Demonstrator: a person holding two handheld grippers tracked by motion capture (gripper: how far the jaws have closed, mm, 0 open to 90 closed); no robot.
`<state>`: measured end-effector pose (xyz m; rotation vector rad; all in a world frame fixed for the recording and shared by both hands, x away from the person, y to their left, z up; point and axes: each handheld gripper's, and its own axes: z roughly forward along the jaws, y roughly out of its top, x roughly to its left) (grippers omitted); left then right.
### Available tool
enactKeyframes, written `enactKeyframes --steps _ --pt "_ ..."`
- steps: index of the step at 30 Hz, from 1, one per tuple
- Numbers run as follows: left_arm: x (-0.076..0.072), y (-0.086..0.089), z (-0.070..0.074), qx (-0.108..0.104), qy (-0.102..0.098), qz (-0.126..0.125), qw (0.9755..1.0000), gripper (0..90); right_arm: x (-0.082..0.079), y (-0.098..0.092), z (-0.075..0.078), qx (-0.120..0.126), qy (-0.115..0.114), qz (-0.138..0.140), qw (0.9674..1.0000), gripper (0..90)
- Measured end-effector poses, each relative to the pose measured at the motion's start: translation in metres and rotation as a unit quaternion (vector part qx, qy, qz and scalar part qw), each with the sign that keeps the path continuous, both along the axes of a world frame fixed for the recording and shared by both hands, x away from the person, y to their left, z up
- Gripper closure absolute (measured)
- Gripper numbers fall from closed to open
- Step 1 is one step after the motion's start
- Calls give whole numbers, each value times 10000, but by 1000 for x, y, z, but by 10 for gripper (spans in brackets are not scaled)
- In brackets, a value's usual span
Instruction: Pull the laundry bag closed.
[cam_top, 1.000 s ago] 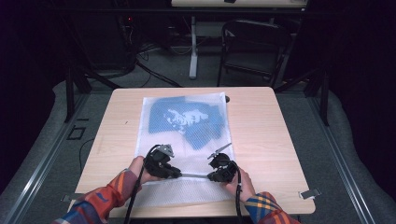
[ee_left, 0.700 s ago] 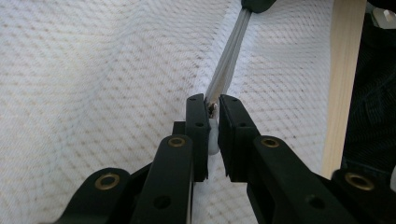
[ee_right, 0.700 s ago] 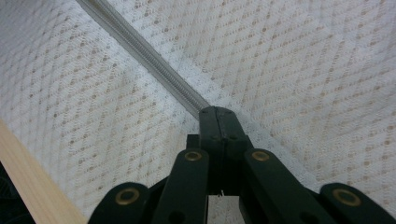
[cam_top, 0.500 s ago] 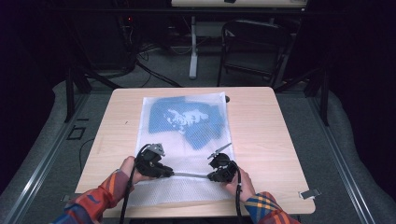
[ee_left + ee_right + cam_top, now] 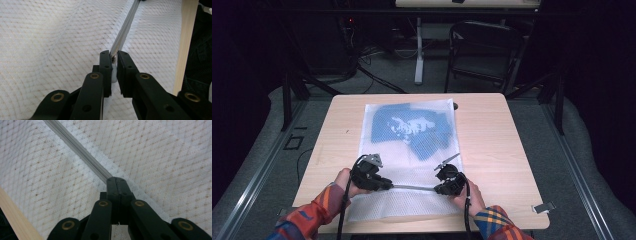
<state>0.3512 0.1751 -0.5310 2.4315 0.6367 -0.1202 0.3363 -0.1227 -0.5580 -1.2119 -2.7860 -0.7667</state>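
Now the left gripper (image 5: 384,184) pinches the slider of the grey zipper (image 5: 412,187) on the white mesh laundry bag (image 5: 412,150), and the right gripper (image 5: 438,189) clamps its other end. Both hands lie low at six o'clock on the pale wooden table (image 5: 492,145), a black chair (image 5: 484,55) at one o'clock. Since earlier, the left gripper has drawn toward nine o'clock.

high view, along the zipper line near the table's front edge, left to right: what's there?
Bare table → left gripper, shut on the zipper → zipper stretched across the white mesh bag → right gripper, shut on the zipper's other end → bare table again.
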Motion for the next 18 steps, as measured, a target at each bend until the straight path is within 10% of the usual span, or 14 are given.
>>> enactKeyframes --steps 18 --pt "-1 -2 -3 14 53 -3 10000 828 4 -1 7 -191 26 -109 9998 900"
